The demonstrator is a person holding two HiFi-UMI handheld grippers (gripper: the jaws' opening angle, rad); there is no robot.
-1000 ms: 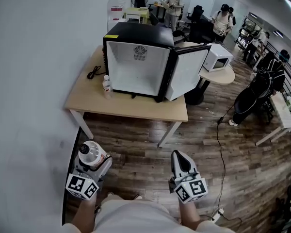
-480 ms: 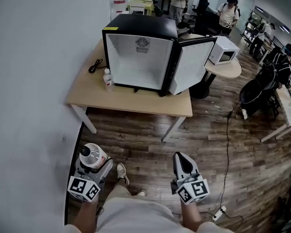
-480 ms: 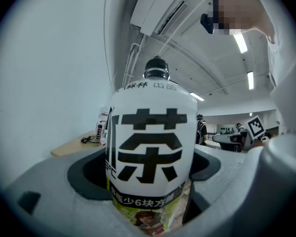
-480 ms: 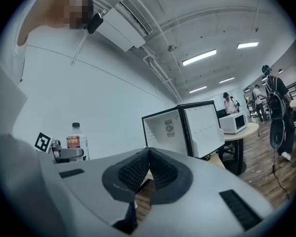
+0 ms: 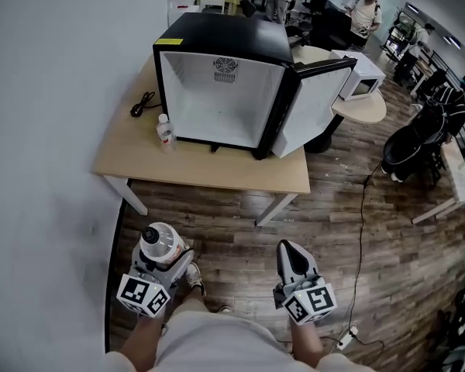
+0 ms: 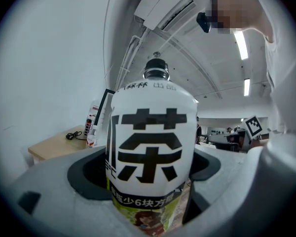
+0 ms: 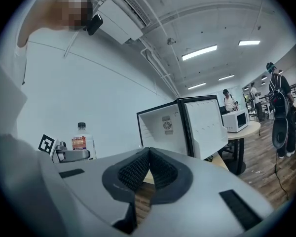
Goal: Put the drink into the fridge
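Mini fridge, black shell w/ white lining, stands door wide open on a pale wood table. A small clear bottle stands just beside its front left corner, w/ a black cord further back. Left gripper is clamped on the drink bottle, which is upright w/ a white label and is well apart from the fridge, over plank floor. Right gripper has its ribbed pads pressed together, gripping nothing.
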